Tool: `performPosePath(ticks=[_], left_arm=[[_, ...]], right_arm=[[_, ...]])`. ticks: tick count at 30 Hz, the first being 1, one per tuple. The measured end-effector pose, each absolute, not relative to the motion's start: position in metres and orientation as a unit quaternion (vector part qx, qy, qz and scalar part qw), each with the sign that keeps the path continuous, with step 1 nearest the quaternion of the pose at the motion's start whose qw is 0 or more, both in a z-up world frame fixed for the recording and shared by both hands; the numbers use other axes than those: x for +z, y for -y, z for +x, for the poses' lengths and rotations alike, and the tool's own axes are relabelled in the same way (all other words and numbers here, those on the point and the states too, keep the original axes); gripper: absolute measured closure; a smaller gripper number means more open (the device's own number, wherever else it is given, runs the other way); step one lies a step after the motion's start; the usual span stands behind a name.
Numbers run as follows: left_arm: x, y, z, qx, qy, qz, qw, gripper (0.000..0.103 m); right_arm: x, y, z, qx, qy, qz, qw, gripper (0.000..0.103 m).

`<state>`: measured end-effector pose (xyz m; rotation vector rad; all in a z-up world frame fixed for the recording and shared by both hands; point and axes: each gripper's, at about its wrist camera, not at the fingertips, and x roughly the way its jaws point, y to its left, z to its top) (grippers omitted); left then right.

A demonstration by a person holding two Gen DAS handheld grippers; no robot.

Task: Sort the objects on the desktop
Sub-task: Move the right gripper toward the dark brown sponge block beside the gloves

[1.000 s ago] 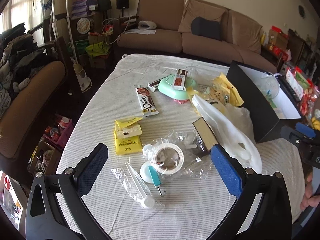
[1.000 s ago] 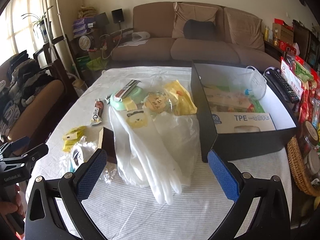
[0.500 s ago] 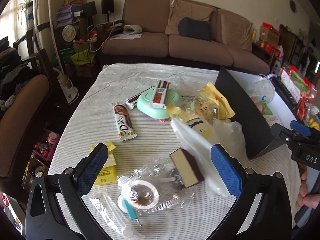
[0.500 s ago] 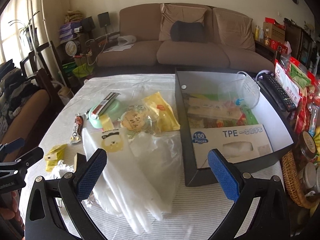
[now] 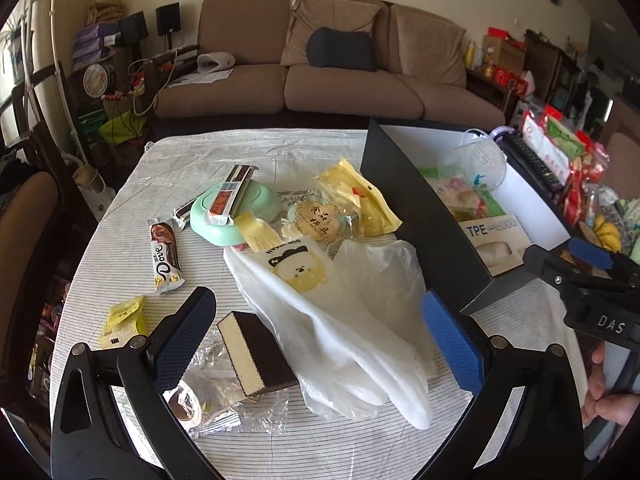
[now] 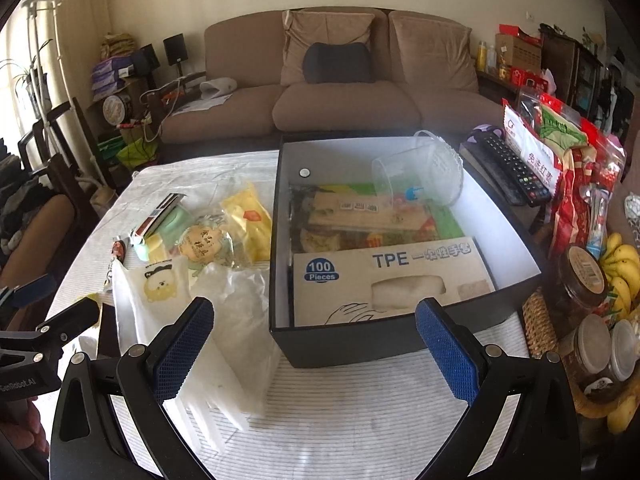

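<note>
My left gripper [image 5: 318, 332] is open and empty, hovering over a clear bag of white gloves [image 5: 340, 320] with a cartoon label. A brown-and-cream block [image 5: 254, 354] lies by its left finger, beside a tape roll in plastic [image 5: 188, 404]. Further back are a Dove bar [image 5: 166, 262], a green dish [image 5: 234, 216] and yellow sachets [image 5: 124, 320]. My right gripper [image 6: 316, 344] is also open and empty, just in front of the black box [image 6: 360, 344]. The box holds a TPE glove carton [image 6: 392, 280], a clear cup [image 6: 420, 178] and snack packs.
A remote control [image 6: 508, 164], snack bags [image 6: 576, 172], bananas [image 6: 620, 268] and jars [image 6: 584, 276] in a wicker basket [image 6: 540, 328] crowd the table's right side. Yellow packets [image 6: 246, 220] lie left of the box. A sofa [image 6: 340, 92] stands behind the table.
Both grippers have swung to the right. The left one went from over the tape roll to over the gloves bag. The right one went from over the gloves to the black box.
</note>
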<state>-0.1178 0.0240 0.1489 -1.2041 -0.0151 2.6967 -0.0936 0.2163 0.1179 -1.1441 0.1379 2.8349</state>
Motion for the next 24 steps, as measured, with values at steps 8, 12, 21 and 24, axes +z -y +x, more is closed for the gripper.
performPosePath(ticks=[8,12,21,24], left_arm=[[0.139,0.012,-0.101,0.91,0.013,-0.408,0.074,0.0],[0.126,0.048,-0.091,0.908,0.017,-0.416,0.047,0.0],[0.089,0.129,-0.06,0.903,0.047,-0.427,-0.023,0.0],[0.085,0.15,-0.059,0.903,0.067,-0.425,-0.022,0.0]], right_arm=[[0.11,-0.203,-0.089,0.924,-0.048,-0.378,0.021,0.0],[0.104,-0.183,-0.089,0.924,-0.043,-0.381,0.003,0.0],[0.082,-0.116,-0.099,0.915,-0.022,-0.397,-0.062,0.0],[0.078,-0.096,-0.103,0.913,-0.02,-0.4,-0.083,0.0]])
